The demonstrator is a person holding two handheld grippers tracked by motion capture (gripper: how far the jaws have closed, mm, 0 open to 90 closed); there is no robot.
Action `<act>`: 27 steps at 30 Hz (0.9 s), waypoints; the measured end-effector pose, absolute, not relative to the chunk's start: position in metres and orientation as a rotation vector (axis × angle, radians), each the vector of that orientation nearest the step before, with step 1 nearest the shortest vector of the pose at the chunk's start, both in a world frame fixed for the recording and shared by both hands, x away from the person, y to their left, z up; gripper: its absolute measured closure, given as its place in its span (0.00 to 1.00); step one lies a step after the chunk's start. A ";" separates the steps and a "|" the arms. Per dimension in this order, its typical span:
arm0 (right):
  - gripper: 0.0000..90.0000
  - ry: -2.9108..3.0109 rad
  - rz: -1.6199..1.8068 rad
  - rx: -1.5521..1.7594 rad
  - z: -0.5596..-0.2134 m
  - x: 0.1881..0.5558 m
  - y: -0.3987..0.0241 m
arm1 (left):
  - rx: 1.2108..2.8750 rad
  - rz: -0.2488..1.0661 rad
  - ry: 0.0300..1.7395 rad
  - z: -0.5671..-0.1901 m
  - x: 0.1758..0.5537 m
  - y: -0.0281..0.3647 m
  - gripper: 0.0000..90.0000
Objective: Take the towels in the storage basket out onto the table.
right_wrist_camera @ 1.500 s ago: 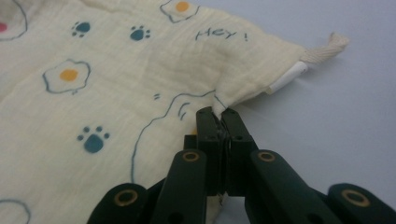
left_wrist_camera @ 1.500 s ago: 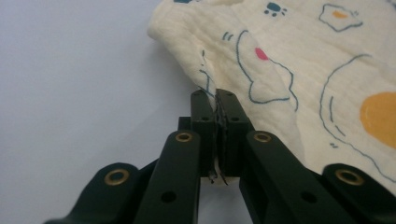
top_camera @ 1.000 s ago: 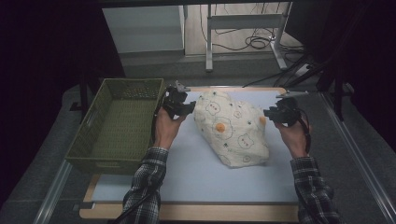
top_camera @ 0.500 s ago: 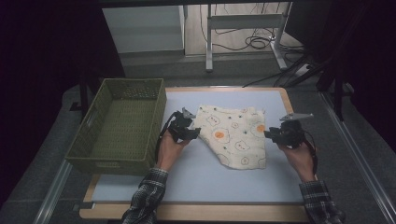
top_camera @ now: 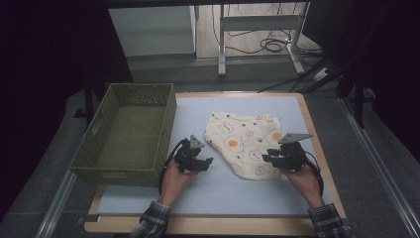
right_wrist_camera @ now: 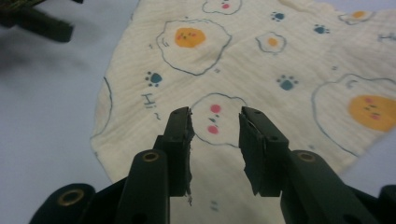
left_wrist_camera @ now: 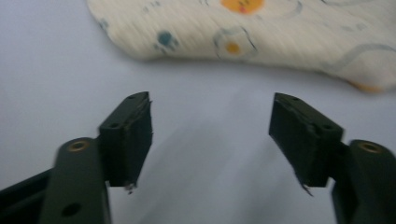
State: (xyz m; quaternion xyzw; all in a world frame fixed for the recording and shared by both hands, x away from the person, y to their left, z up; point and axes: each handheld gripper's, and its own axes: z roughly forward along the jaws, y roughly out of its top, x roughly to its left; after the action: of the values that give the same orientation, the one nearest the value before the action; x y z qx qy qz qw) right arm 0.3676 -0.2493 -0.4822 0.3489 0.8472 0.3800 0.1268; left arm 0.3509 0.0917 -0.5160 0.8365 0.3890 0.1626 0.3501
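Cream cloth [top_camera: 245, 143] printed with fried eggs and small blue paws lies flat on the pale blue mat [top_camera: 223, 191], right of centre in the high view, its upper edge toward the far side of the table. A green woven basket [top_camera: 130, 134] stands at the left of that frame, on the mat's left edge, well apart from the cloth.

In the high view the left gripper [top_camera: 198, 162] sits low and centre-left, between basket and cloth, just beside the cloth's lower left edge. In the left gripper view its jaws stand wide apart over bare mat, nothing between them, and the cloth [left_wrist_camera: 261, 32] runs across the top of the frame beyond the tips. These jaws have just been opening.

The right gripper [top_camera: 277, 159] is at the cloth's lower right corner in the high view. In the right gripper view its jaws are a narrow gap apart, poised above the cloth [right_wrist_camera: 261, 70] near a printed egg; they pinch no fold, and whether the tips touch the fabric cannot be told. The other gripper [right_wrist_camera: 42, 23] shows in the upper left corner of that frame.
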 end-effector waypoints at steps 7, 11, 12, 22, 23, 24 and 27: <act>0.67 2.503 1.115 0.994 -0.492 0.373 -0.227 | 2.196 0.385 0.982 -0.533 0.298 0.100 0.17; 0.66 2.517 1.119 0.971 -0.494 0.374 -0.215 | 2.192 0.370 0.999 -0.542 0.289 0.105 0.13; 0.66 2.522 1.124 0.964 -0.493 0.375 -0.211 | 2.175 0.356 0.997 -0.545 0.287 0.109 0.13; 0.66 2.584 1.160 0.878 -0.498 0.383 -0.164 | 2.162 0.361 0.992 -0.548 0.287 0.112 0.11; 0.66 2.584 1.160 0.878 -0.498 0.383 -0.164 | 2.162 0.361 0.992 -0.548 0.287 0.112 0.11; 0.66 2.589 1.162 0.878 -0.500 0.384 -0.158 | 2.161 0.362 0.992 -0.548 0.287 0.112 0.11; 0.63 2.597 1.168 0.866 -0.505 0.390 -0.140 | 2.161 0.362 0.992 -0.548 0.287 0.112 0.11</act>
State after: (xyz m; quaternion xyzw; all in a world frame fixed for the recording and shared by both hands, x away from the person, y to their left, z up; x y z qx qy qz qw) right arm 0.3903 -0.1400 -0.5054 0.2899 0.8696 0.3910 0.0826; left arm 0.2874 0.1118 -0.5478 0.8382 0.3850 0.1403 0.3600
